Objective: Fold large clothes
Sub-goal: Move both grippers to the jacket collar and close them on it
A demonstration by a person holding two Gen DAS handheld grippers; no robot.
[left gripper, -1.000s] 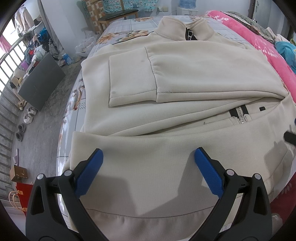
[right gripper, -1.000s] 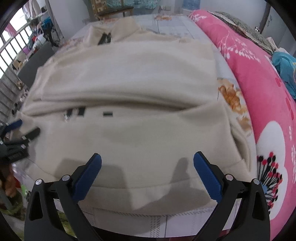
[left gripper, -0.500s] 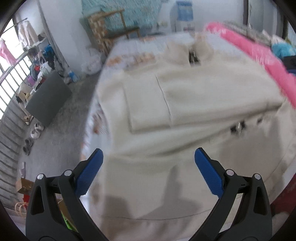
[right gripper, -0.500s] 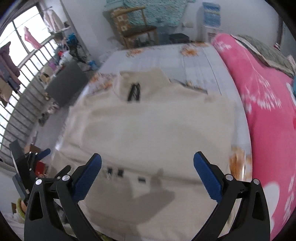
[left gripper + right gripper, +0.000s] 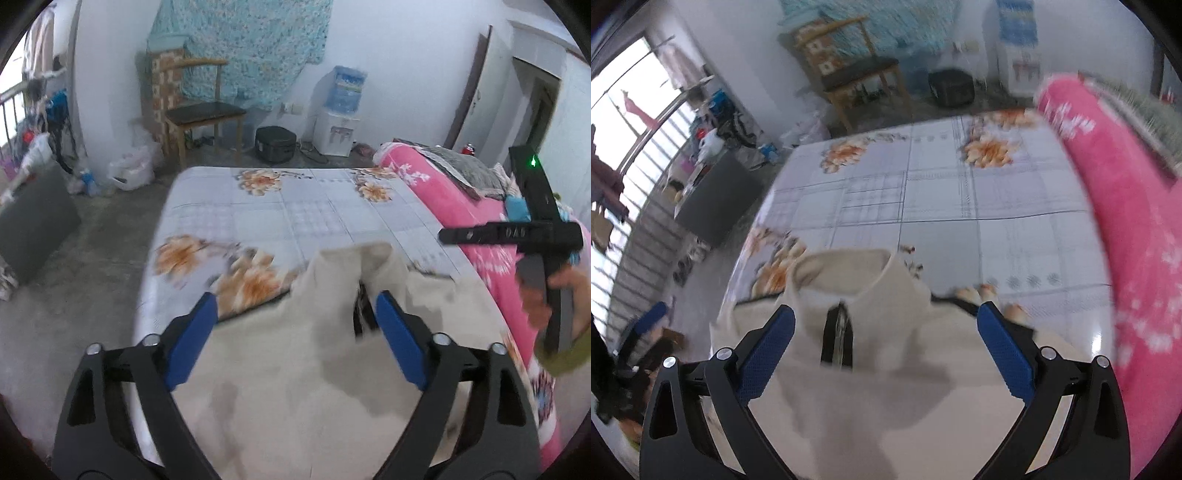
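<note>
Both grippers hang over the collar end of the jacket (image 5: 280, 373), and neither has cloth between its pads. Left gripper (image 5: 295, 336): its jaws stand well apart but are closing, and nothing is pinched; the cream fabric lies below them on the bed (image 5: 295, 210). Right gripper (image 5: 886, 347): jaws spread wide, empty, pointing down over the collar (image 5: 849, 273) and the dark zip (image 5: 837, 339) that runs between them.

The jacket lies flat on the flowered sheet, filling the lower half of both views. Its stand-up collar sits at about 12 o'clock from each gripper, towards the bare part of the bed. In the left view the right gripper's black body shows at 3 o'clock, held in a hand (image 5: 554, 299). A pink quilt (image 5: 1137, 206) runs along the bed at 2 to 4 o'clock in the right view. Both pictures are blurred, so fine creases cannot be read.

By my reading, the step in hand is a reach to the top of the jacket, between folds: the tools are placed for a fresh grip, not carrying anything. Next, each gripper likely needs to come down on a shoulder either side of the collar, close on the cloth there, and lift evenly so the top can be brought over in one straight fold.
</note>
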